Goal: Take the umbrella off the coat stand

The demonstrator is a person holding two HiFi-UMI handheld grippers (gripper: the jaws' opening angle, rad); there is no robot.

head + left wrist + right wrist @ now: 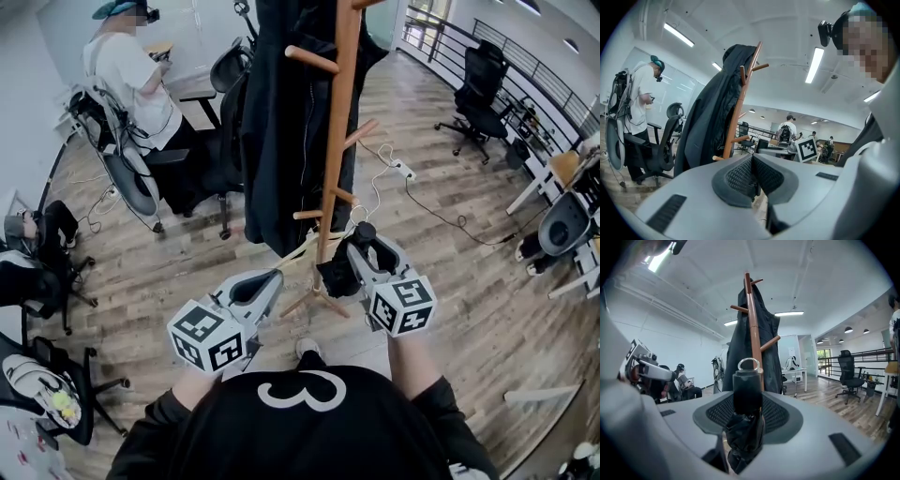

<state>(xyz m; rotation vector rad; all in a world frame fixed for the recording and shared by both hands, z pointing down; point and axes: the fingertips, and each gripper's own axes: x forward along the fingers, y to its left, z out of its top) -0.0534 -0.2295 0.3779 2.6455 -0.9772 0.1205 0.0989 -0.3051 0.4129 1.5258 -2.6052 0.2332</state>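
Observation:
A wooden coat stand (337, 141) rises in front of me with a black coat (281, 122) hung on its far-left side. My right gripper (361, 236) is shut on a folded black umbrella (336, 274), held close to the stand's lower pole. In the right gripper view the umbrella (747, 397) stands upright between the pads, its handle topped by a metal ring (749, 364), with the stand (753, 324) just behind. My left gripper (265, 279) hangs lower left of the stand, shut on nothing; its pads (740, 177) meet, with the coat (708, 122) beyond.
A person (127, 75) wearing a rig stands at the back left beside a black office chair (220, 141). Another person (33, 230) sits at the far left. A power strip and cable (403, 171) lie on the wood floor right of the stand. An office chair (483, 94) stands by the railing.

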